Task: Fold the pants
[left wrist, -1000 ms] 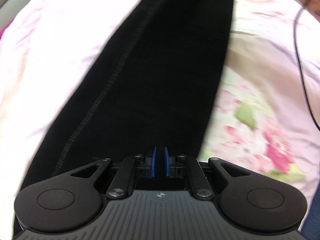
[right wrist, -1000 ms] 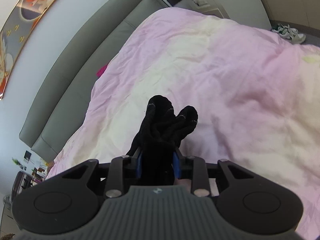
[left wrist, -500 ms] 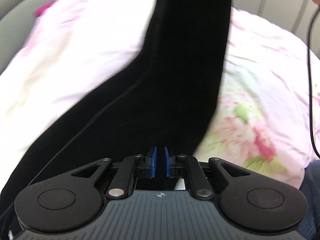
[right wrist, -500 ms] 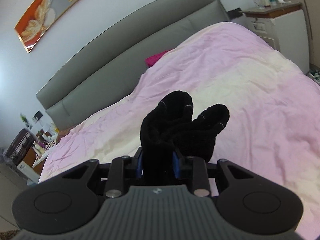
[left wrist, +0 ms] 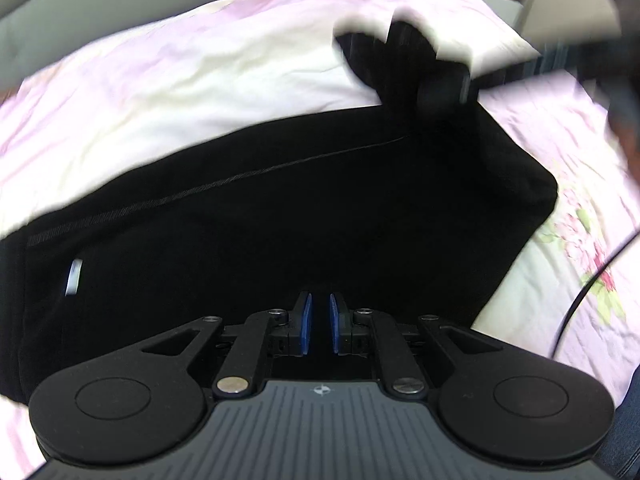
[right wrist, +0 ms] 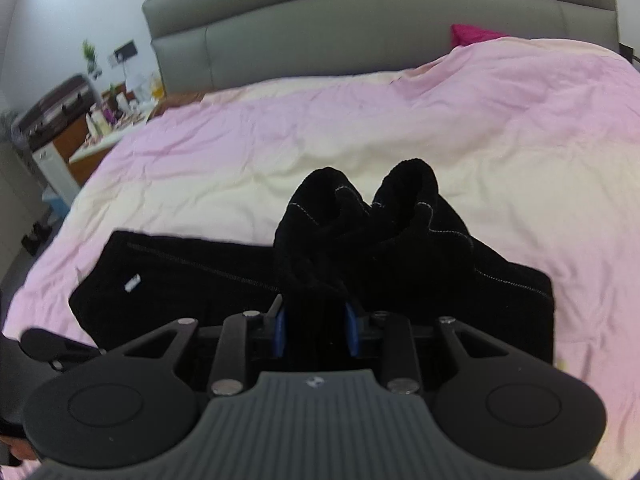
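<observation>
Pants (right wrist: 192, 280): black, doubled over across the pink bed cover (right wrist: 500, 120), fold edge at right.
Right gripper (right wrist: 316, 332): clamped on the bunched leg cuffs (two humps above the pads).
Left gripper (left wrist: 319, 324): closed, pinching black fabric.
Room: bare cover toward the grey headboard (right wrist: 360, 36).

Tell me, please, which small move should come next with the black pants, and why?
Probably lower the right claw and lay the cuffs it grips onto the pants spread on the duvet: the leg ends are already bunched above the lower layer, and the left claw pinches the near edge.
</observation>
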The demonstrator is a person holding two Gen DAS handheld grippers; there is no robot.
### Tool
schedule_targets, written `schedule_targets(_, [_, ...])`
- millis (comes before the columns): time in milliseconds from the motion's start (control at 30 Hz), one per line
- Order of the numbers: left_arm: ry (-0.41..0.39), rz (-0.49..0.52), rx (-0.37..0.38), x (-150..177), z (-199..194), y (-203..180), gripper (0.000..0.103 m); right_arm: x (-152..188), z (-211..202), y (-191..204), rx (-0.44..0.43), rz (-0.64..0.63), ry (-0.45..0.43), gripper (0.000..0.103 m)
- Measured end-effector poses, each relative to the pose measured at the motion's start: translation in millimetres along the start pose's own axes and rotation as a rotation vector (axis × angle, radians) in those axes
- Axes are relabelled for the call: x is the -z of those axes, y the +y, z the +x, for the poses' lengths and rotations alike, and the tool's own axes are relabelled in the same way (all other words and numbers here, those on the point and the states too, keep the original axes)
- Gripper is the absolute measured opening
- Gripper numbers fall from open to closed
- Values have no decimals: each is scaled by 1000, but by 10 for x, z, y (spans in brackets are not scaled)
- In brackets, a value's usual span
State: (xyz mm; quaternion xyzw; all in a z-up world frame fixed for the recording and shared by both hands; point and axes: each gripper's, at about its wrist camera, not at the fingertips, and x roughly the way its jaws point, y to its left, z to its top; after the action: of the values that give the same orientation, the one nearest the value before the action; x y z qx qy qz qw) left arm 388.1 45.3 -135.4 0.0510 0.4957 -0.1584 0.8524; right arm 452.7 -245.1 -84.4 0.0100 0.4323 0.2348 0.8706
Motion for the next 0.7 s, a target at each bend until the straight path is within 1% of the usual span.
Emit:
schedule_targets(33, [-7,-16,2,-20,-19,59,13,109,182,89,0,-20,29,25])
schedule_targets(133, [-36,-50,-1,60,-27,133,13,383,647,301,17,-91,121,26])
schedule_targets(200, [-47,-80,-9,116,-61,227,13,512,838,363,21,-126,176,27])
schedule_targets(267, [-54,-112,-20,109,-33,272,19,559,904,391,16,-146,202,36])
schedule_targets(300, [-54,-131,-32,44,2,233,25,544,898,409,-1,-147,217,44])
schedule_targets(333, [-54,-140,-38,33,26,227,31,521,876,425,-14,-150,233,46])
schedule_targets(367, [-56,-141,-42,25,48,212,33,499,821,440,-31,-156,244,48])
schedule_targets(400, [-62,-138,-43,45,107,191,39,460,759,449,-41,-163,244,53])
schedule_targets(433, [-67,-137,-46,63,133,177,42,423,679,438,-41,-173,236,58])
schedule_targets(500, [-66,-145,-56,57,216,153,42,319,626,410,-3,-192,223,58])
schedule_targets(567, [-60,-162,-52,53,300,146,42,213,737,360,38,-171,228,58])
schedule_targets(633, [-59,-176,-40,73,307,164,42,125,915,285,26,-91,237,57])
schedule_targets(700, [-56,-176,-46,83,320,161,42,68,1147,217,16,-1,247,57])
